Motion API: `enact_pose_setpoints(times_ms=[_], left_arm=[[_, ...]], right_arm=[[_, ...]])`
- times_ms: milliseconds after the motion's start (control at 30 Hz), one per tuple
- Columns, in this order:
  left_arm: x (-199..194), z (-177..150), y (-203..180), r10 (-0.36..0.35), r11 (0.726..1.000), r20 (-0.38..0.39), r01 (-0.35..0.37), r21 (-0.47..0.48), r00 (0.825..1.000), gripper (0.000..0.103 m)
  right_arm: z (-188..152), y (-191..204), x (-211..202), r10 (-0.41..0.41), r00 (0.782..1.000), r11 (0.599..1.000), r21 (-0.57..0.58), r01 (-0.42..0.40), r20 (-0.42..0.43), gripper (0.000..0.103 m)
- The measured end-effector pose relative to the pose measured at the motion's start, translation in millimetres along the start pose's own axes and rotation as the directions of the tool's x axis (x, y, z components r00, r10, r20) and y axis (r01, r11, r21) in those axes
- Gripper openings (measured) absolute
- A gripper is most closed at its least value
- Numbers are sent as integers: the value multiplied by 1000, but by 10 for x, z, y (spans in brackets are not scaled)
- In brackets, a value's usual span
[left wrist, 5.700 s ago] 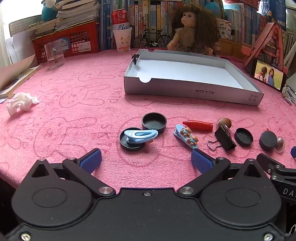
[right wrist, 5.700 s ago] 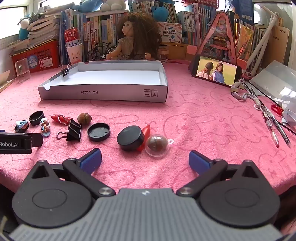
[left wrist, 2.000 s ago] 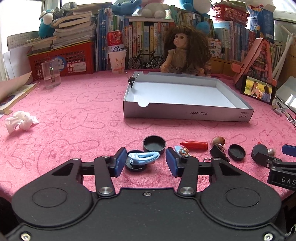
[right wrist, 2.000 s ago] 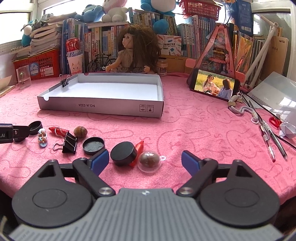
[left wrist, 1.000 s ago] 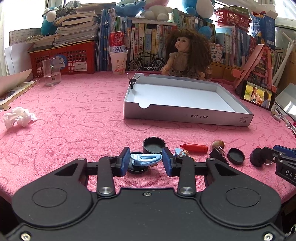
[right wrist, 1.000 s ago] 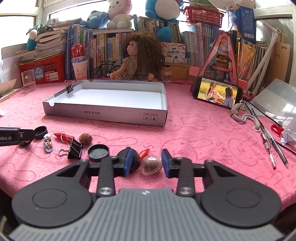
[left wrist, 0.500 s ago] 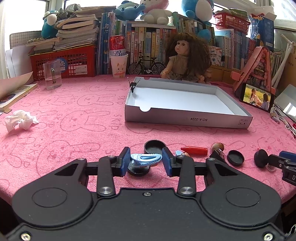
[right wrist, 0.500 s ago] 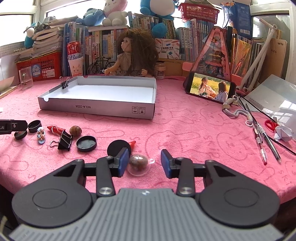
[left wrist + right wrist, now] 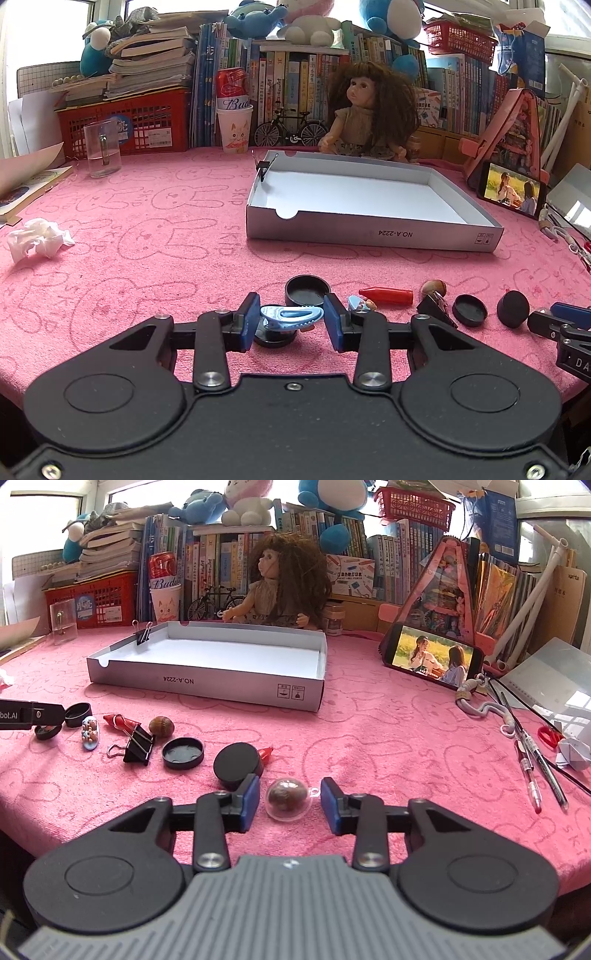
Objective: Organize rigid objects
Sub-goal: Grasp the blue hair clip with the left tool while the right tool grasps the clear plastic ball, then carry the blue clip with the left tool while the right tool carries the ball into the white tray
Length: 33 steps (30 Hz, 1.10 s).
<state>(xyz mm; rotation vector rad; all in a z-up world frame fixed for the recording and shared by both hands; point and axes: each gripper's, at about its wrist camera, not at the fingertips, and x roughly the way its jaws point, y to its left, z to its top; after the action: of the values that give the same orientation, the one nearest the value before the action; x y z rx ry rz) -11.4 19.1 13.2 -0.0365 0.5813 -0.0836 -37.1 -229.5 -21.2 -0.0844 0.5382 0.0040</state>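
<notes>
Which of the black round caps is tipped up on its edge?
The solid black cap beside the right gripper's left jaw; the others lie flat with hollow sides up.

A pink bunny-print surface point(image 9: 369, 716) carries an empty white box lid point(image 9: 207, 681), a crumpled tissue point(image 9: 38, 238), a phone point(image 9: 432, 657), pens point(image 9: 532, 771), 3 black caps point(image 9: 183, 752), a binder clip point(image 9: 138, 744) and a clear capsule point(image 9: 287, 798).

hair clip point(image 9: 291, 317): pale blue, lying flat atop a black cap, lower centre
clear ball point(image 9: 289, 798): brown nut inside, lower centre
white box point(image 9: 207, 681): open, upper centre
</notes>
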Motion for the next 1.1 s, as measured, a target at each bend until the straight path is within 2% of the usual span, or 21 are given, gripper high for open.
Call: enact_pose_setpoints(times_ms=[67,667,1100], left_arm=[[2,-4,-2,0,1000,0,0,0,1000,35],[-2,-11,-30,-7,1000,12,7,10,1000,35],[-11,187,-64,-33,999,37,32,11,999,35]], right_arm=[[2,3,2,0,1000,1000,2,0,0,40],[125,-41,-58,-4,999,999,39,2,51,40],[267,-89,15,36,998,993,112,-42,60,40]])
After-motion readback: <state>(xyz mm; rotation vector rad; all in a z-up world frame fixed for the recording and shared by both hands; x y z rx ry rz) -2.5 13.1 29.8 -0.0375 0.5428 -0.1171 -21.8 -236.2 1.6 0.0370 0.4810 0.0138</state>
